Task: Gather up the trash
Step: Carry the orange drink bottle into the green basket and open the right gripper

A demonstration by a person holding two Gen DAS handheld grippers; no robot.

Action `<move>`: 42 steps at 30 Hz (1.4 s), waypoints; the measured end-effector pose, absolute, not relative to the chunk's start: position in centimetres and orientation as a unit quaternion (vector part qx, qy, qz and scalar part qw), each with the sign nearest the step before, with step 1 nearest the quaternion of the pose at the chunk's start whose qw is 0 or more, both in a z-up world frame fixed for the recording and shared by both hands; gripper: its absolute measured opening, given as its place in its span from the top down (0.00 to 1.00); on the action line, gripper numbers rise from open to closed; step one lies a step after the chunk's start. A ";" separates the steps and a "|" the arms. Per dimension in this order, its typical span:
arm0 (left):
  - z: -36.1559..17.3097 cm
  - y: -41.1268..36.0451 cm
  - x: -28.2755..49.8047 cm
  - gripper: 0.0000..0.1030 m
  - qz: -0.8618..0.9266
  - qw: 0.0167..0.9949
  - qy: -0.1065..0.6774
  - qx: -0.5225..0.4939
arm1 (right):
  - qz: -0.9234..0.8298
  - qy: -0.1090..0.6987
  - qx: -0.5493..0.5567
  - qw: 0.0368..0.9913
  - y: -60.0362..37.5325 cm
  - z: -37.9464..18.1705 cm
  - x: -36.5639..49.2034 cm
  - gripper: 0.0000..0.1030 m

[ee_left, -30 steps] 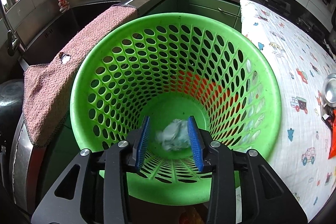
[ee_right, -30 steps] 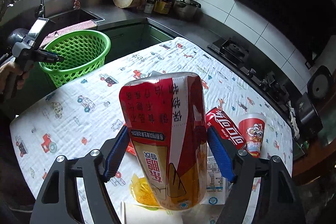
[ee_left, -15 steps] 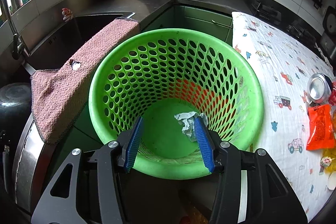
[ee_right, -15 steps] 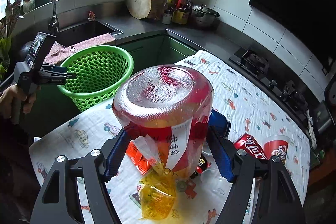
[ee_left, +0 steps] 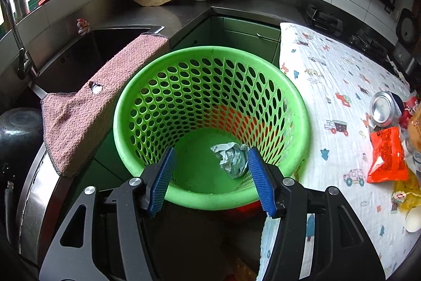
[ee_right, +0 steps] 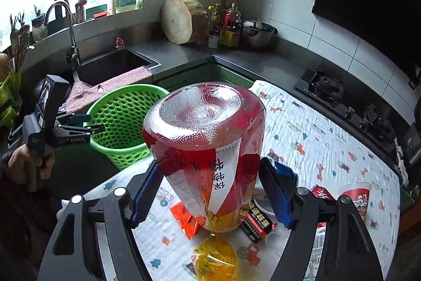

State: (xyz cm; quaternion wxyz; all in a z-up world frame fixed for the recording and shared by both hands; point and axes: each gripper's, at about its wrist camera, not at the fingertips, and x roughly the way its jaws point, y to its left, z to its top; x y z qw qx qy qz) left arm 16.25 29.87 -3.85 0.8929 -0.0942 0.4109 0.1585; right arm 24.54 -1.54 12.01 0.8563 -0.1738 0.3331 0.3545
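A perforated green plastic basket [ee_left: 210, 86] with a smooth, slightly glossy rim is seen. Crumpled white paper [ee_left: 231, 158] lies matt inside. A rough pink terry cloth [ee_left: 100, 102] is draped on brushed steel. A clear dimpled plastic jar [ee_right: 205, 146] looks glossy.

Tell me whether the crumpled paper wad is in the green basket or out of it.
In. The crumpled paper wad lies on the floor of the green basket, clear of the open left gripper, whose jaws have just been opening.
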 end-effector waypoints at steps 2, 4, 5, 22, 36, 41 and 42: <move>-3.4 29.9 15.4 0.41 0.161 0.895 0.404 -0.097 | 0.365 0.330 -0.161 0.856 -0.2 12.3 24.7 0.31; -3.0 30.1 14.5 0.39 0.164 0.897 0.398 -0.101 | 0.376 0.329 -0.149 0.853 1.3 12.7 24.9 0.31; -2.9 30.3 14.0 0.39 0.165 0.897 0.396 -0.103 | 0.382 0.324 -0.142 0.854 2.1 13.0 25.0 0.31; -4.3 31.2 12.6 0.37 0.168 0.893 0.401 -0.118 | 0.406 0.325 -0.094 0.849 6.4 13.2 26.2 0.31; -4.4 33.0 8.9 0.37 0.200 0.885 0.393 -0.149 | 0.426 0.375 -0.028 0.823 16.6 7.0 28.7 0.31; -4.9 33.5 7.7 0.37 0.211 0.880 0.398 -0.152 | 0.421 0.408 -0.057 0.808 19.9 3.2 29.0 0.31; -5.0 33.6 7.6 0.37 0.213 0.879 0.399 -0.151 | 0.419 0.410 -0.062 0.808 20.3 2.7 29.0 0.31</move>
